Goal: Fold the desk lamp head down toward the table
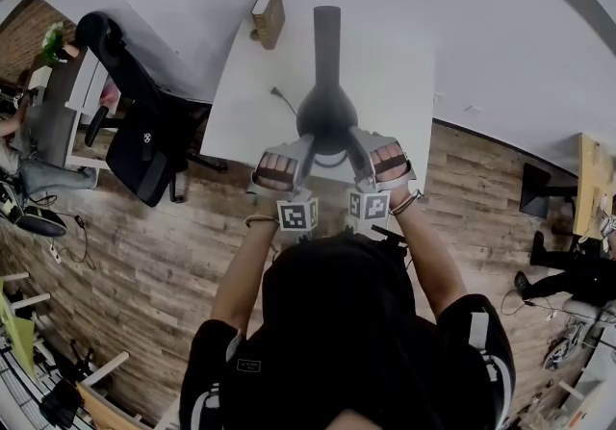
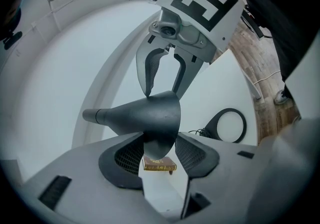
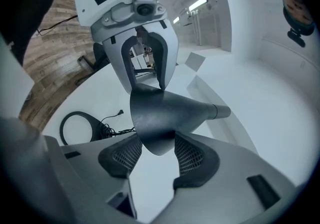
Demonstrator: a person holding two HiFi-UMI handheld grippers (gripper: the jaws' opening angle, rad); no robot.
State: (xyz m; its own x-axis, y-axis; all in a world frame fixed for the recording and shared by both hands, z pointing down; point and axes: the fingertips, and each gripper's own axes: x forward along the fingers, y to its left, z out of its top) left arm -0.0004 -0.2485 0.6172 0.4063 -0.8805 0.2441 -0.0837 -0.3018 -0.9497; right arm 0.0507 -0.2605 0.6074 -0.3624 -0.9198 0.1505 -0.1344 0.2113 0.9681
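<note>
The black cone-shaped lamp head (image 1: 327,115) hangs over the white table (image 1: 404,82), and its arm (image 1: 327,29) runs away from me. My left gripper (image 1: 289,161) and right gripper (image 1: 369,157) flank the head from either side. In the left gripper view the cone's rim (image 2: 160,118) dips between my left gripper's (image 2: 161,155) pads with slim gaps, so the jaws stand open. The right gripper view shows the same: the rim (image 3: 155,118) sits between the right gripper's (image 3: 152,155) spread pads. The lamp's ring base (image 2: 230,125) lies on the table below.
A wooden block (image 1: 269,14) sits at the table's far left corner, and the lamp's cable (image 1: 282,99) trails by the base. A black office chair (image 1: 144,135) stands left of the table on the wood floor. Other desks and seated people are at both sides.
</note>
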